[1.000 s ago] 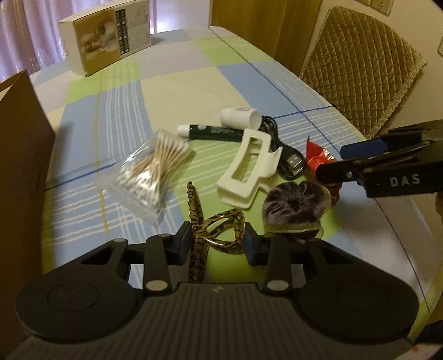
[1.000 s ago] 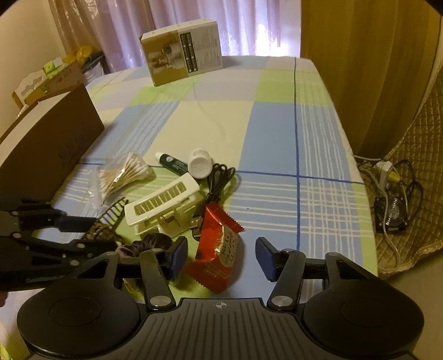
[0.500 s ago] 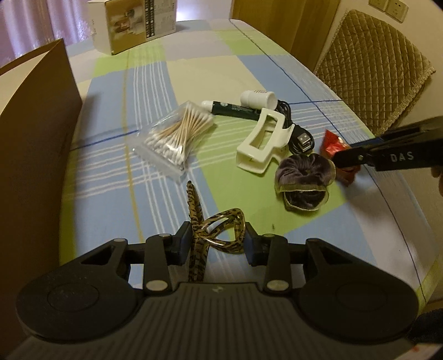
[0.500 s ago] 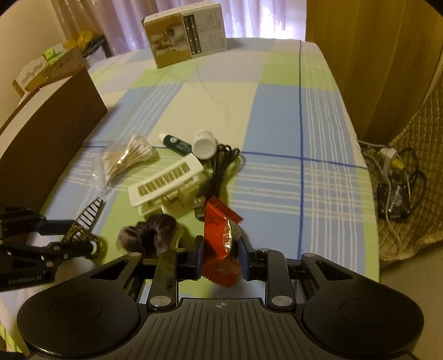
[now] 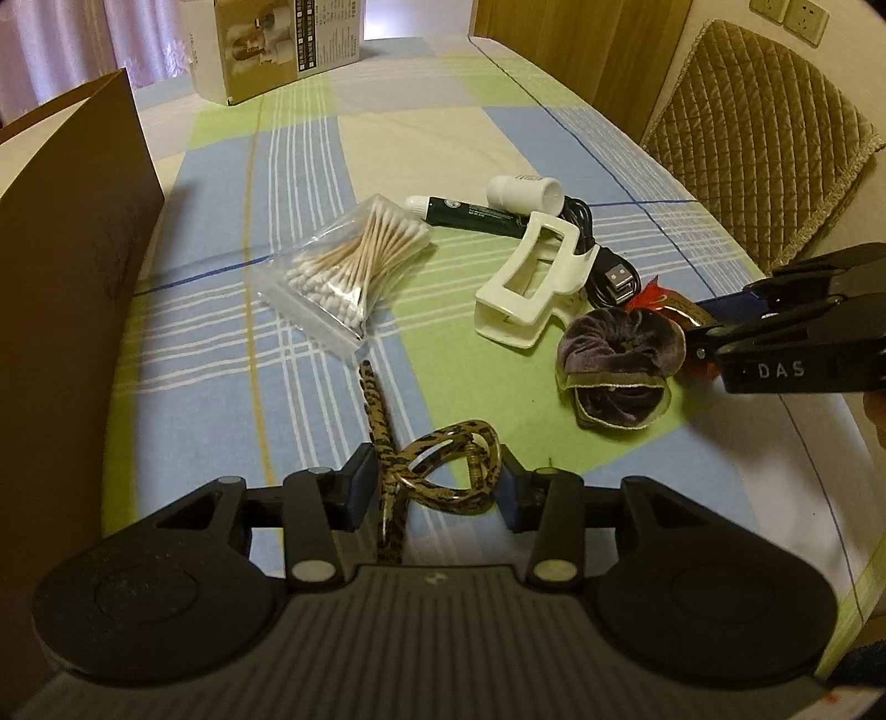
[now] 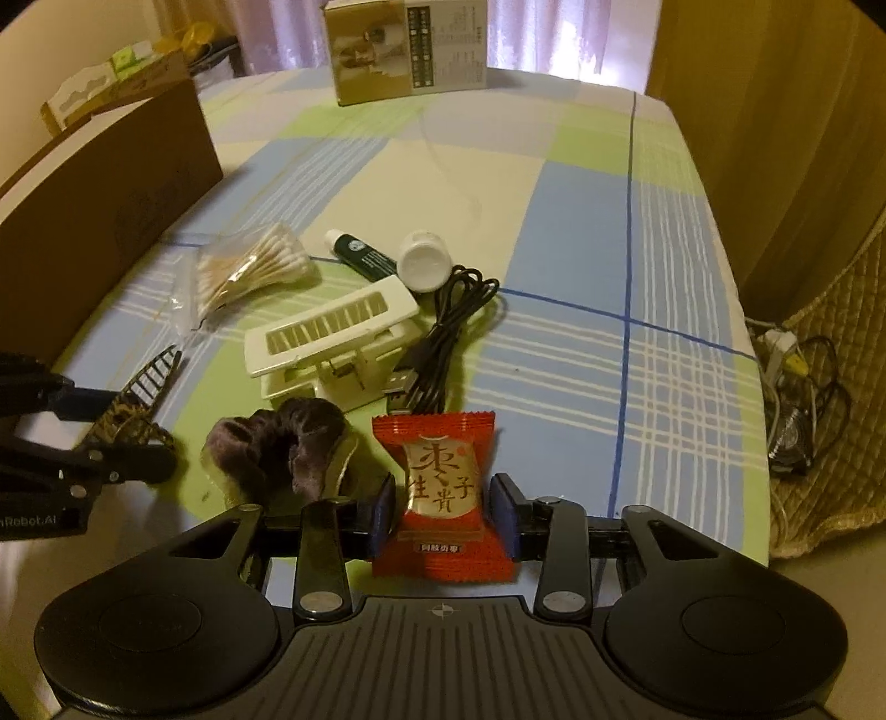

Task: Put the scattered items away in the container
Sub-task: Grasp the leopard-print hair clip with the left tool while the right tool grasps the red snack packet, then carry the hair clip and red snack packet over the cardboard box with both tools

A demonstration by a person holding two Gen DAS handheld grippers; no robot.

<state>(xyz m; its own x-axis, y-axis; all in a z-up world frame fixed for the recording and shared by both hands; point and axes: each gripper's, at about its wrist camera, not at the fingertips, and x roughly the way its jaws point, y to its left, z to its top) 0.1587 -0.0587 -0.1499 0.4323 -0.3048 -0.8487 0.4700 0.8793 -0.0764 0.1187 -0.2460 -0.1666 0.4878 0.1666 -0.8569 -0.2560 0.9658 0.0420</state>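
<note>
Checked tablecloth (image 6: 576, 232) in blue, green and cream over a table, quilted chair back (image 5: 758, 133) off to one side, printed carton (image 6: 404, 50) standing at the far end. Brown cardboard box (image 5: 61, 310) upright along the left edge, apart from the clutter. Left gripper (image 5: 429, 482) clamped on a leopard-print hair clip (image 5: 437, 465), blue pads pressed to either side of its loop, long prong poking forward. Right gripper (image 6: 443, 512) closed on a red snack packet (image 6: 443, 498), pads pinching its middle, packet upright between the tongs. Loose on the cloth: purple velvet scrunchie (image 5: 620, 360) just beside the right gripper's tip; white claw clip (image 5: 531, 288) touching a coiled black USB cable (image 6: 443, 332); dark green tube (image 5: 470, 213) next to a white bottle (image 5: 523, 194); clear bag of cotton swabs (image 5: 349, 266) nearer the box. Tangled cords (image 6: 797, 399) down on the floor past the table's right edge.
</note>
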